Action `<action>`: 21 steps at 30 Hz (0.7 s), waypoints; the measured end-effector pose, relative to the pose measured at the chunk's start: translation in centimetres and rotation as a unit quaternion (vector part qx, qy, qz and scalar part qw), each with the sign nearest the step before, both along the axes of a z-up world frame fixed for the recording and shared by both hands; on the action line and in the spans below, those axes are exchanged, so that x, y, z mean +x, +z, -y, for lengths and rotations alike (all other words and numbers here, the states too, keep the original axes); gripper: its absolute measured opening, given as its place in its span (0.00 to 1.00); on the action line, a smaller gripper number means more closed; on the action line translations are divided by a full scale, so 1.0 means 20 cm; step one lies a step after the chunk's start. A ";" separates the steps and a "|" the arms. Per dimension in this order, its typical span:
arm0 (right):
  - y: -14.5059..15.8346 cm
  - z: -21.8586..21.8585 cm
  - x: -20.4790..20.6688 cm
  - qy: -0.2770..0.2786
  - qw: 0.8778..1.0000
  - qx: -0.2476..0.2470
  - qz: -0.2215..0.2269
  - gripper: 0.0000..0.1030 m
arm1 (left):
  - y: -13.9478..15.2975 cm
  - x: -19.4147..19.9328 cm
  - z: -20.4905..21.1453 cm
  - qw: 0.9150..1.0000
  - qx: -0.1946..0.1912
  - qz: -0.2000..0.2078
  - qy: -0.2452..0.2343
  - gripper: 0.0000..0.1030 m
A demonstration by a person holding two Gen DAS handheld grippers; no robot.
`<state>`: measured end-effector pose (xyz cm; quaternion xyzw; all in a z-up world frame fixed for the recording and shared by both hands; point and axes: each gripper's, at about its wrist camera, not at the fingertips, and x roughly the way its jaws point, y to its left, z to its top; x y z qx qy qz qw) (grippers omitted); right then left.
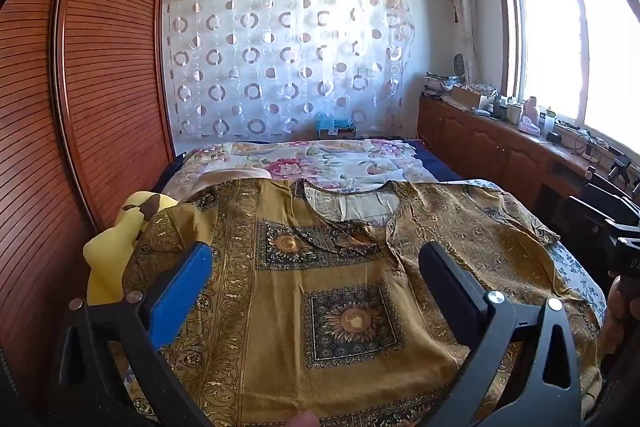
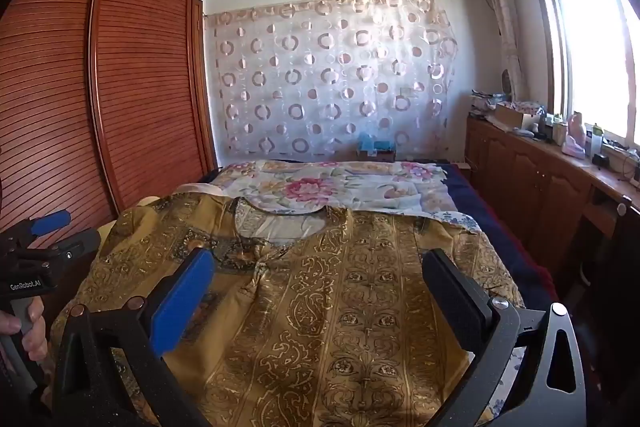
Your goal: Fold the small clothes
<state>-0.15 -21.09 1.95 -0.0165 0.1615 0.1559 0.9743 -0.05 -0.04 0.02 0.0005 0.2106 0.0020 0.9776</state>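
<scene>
Gold-patterned shirt (image 1: 340, 291) lies flat on bed (image 2: 492, 247), neckline at 12 o'clock; left gripper (image 1: 316, 275) w/ fingers wide, nothing between, above shirt's left half; right gripper (image 2: 320, 279) likewise wide, empty, above right half; yellow cloth (image 1: 108, 255) at 9 o'clock beside shirt.

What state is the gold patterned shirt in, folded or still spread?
Spread. The gold patterned shirt lies flat on the bed, neckline open at the far end, both sleeves out, no fold visible.
</scene>
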 end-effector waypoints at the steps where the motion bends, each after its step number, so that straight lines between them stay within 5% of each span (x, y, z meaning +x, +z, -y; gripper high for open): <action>1: 0.00 0.00 0.00 0.000 1.000 0.000 0.000 1.00 | 0.00 0.00 0.00 1.000 -0.001 0.000 -0.002 1.00; 21: 0.01 -0.01 -0.01 0.000 1.000 0.004 0.000 1.00 | 0.02 -0.01 0.00 1.000 -0.002 -0.001 -0.002 1.00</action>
